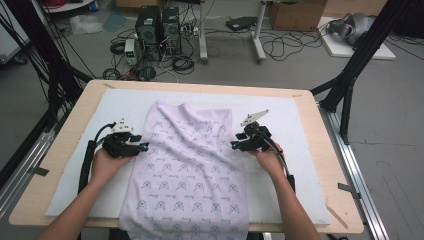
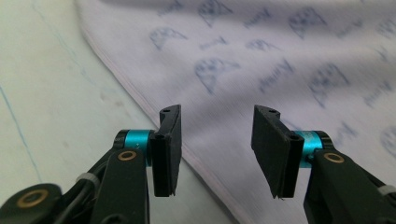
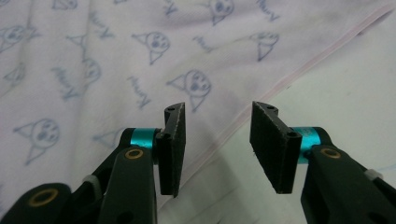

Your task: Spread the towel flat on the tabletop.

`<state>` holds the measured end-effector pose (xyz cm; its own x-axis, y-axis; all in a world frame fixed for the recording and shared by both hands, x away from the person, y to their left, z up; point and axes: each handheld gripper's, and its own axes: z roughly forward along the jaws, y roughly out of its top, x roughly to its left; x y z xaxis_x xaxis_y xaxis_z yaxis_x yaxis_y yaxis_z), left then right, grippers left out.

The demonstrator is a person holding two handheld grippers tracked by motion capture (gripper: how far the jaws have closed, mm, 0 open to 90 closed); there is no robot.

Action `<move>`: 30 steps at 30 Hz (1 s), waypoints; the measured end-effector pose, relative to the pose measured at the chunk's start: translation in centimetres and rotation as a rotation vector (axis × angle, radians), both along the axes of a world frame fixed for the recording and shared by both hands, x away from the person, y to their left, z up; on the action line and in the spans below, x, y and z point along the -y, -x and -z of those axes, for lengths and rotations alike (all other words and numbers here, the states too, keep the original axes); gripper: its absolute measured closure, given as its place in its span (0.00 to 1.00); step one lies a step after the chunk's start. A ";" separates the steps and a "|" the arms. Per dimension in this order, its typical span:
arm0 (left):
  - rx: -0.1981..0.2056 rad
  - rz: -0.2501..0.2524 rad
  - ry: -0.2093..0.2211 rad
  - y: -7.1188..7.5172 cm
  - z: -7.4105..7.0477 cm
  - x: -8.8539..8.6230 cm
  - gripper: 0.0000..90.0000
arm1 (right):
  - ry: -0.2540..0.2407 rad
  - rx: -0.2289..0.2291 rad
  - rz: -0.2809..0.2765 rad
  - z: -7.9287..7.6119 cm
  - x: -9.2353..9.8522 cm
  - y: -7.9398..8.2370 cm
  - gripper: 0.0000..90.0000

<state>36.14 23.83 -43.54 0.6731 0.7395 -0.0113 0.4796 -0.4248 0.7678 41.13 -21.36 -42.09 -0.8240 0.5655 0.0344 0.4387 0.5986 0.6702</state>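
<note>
High view first: a pale lilac cloth point(image 1: 187, 165) printed with small blue figures lies spread down the middle of a white mat point(image 1: 295, 150) that covers the wooden tabletop point(image 1: 325, 150). The cloth's near end hangs over the tabletop's front edge, and its far end is rumpled into soft folds. The left tongs point(image 1: 145, 146) sit at the cloth's left edge, held by the left hand point(image 1: 106, 162); the right tongs point(image 1: 233, 145) sit at the cloth's right edge, held by the right hand point(image 1: 269, 159). A grey three-cornered plate point(image 1: 254, 117) stands on top of the right tongs. Both forearms come in from the bottom. Beyond the tabletop, the floor carries computer towers point(image 1: 157, 25), loose cables and cardboard boxes point(image 1: 297, 14).

Left gripper view: the left tongs point(image 2: 215, 140) stand apart, with a clear gap between the two black pads and nothing between them. The hemmed edge of the cloth point(image 2: 261, 60) runs slantwise under the gap, with the mat point(image 2: 51, 107) to one side and printed fabric to the other. Whether the pads touch the fabric I cannot tell.

Right gripper view: the right tongs point(image 3: 215, 140) are likewise apart, holding nothing. The cloth point(image 3: 116, 60) and its pink-tinged hem pass slantwise beneath the gap, with the mat point(image 3: 345, 84) on the far side of the hem. The printed figures show here as little faces in pointed hats with script beside them.
</note>
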 end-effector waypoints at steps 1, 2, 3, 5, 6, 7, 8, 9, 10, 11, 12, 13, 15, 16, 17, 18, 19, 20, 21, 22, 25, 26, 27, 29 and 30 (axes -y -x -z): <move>-0.002 0.004 -0.005 0.4 0.3 -0.1 0.59 | -0.003 -0.006 0.002 0.2 0.0 0.3 0.61; -0.018 0.009 -0.016 0.7 0.6 -0.2 0.60 | 0.004 -0.009 0.000 0.4 0.0 0.5 0.62; -0.021 0.013 -0.018 0.9 0.9 -0.3 0.62 | 0.019 -0.010 -0.004 0.8 -0.1 0.6 0.64; -0.013 0.041 0.027 1.3 1.2 -0.6 0.77 | 0.041 -0.019 0.003 1.3 -0.3 0.8 0.76; -0.015 0.056 0.027 1.4 1.1 -0.6 0.88 | 0.015 -0.029 -0.013 1.4 -0.1 0.9 0.91; -0.014 0.053 0.022 1.4 1.1 -0.5 0.95 | 0.013 -0.036 -0.025 1.4 -0.1 1.0 0.94; -0.015 0.054 0.015 1.4 1.0 -0.4 0.96 | 0.023 -0.033 -0.020 1.3 -0.1 1.1 0.95; -0.013 0.048 0.005 1.4 0.9 -0.4 0.96 | 0.044 -0.030 -0.014 1.1 0.0 1.3 0.96; -0.012 0.039 0.006 1.6 0.7 -0.6 0.97 | 0.060 -0.031 -0.012 0.9 0.3 1.5 0.96; -0.012 0.032 0.019 1.7 0.6 -1.0 0.97 | 0.057 -0.033 0.001 0.7 0.8 1.7 0.96; -0.013 0.032 0.031 1.9 0.4 -1.4 0.97 | 0.058 -0.027 0.009 0.5 1.4 2.1 0.96; -0.015 0.029 0.041 2.1 0.2 -1.6 0.96 | 0.054 -0.024 0.005 0.3 1.9 2.5 0.96; -0.020 0.026 0.019 2.4 0.1 -1.5 0.92 | 0.038 -0.032 -0.005 0.2 2.4 3.2 0.92; -0.016 0.017 0.003 2.5 0.0 -1.4 0.81 | 0.037 -0.021 -0.012 0.1 2.3 3.4 0.82; -0.011 0.019 0.004 2.7 -0.2 -1.3 0.73 | 0.052 0.004 -0.002 -0.2 2.0 3.7 0.75; -0.001 0.024 0.010 3.0 -0.4 -1.2 0.71 | 0.051 0.031 0.005 -0.5 1.8 4.0 0.71; 0.012 0.028 -0.001 3.4 -0.7 -1.2 0.68 | 0.034 0.040 -0.003 -0.9 1.7 4.4 0.68; 0.021 0.030 -0.003 3.9 -0.9 -1.1 0.64 | 0.025 0.045 -0.014 -1.3 1.5 4.8 0.66; 0.028 0.038 0.001 4.5 -1.1 -1.2 0.61 | 0.029 0.055 -0.030 -1.6 1.3 5.3 0.64; 0.037 0.046 0.006 5.1 -1.2 -1.1 0.60 | 0.030 0.058 -0.052 -1.9 1.1 5.9 0.61; 0.050 0.095 0.013 7.2 -1.3 -0.9 0.56 | -0.010 0.096 -0.127 -2.0 0.7 8.6 0.59; 0.053 0.117 0.008 7.9 -1.2 -0.7 0.56 | -0.012 0.096 -0.150 -1.8 0.5 9.5 0.58; 0.050 0.141 0.004 8.5 -1.1 -0.5 0.56 | -0.025 0.090 -0.181 -1.4 0.4 10.4 0.58; 0.037 0.197 0.007 9.7 -0.8 -0.1 0.58 | -0.030 0.088 -0.225 -0.6 0.0 12.0 0.56; 0.024 0.233 0.008 10.2 -0.7 0.0 0.61 | -0.038 0.074 -0.252 -0.1 -0.1 12.5 0.56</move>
<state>25.93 23.81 -42.89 0.8259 0.5639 0.0010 0.3511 -0.5157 0.7815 28.59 -21.27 -42.00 -0.9399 0.3412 -0.0139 0.2277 0.6567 0.7189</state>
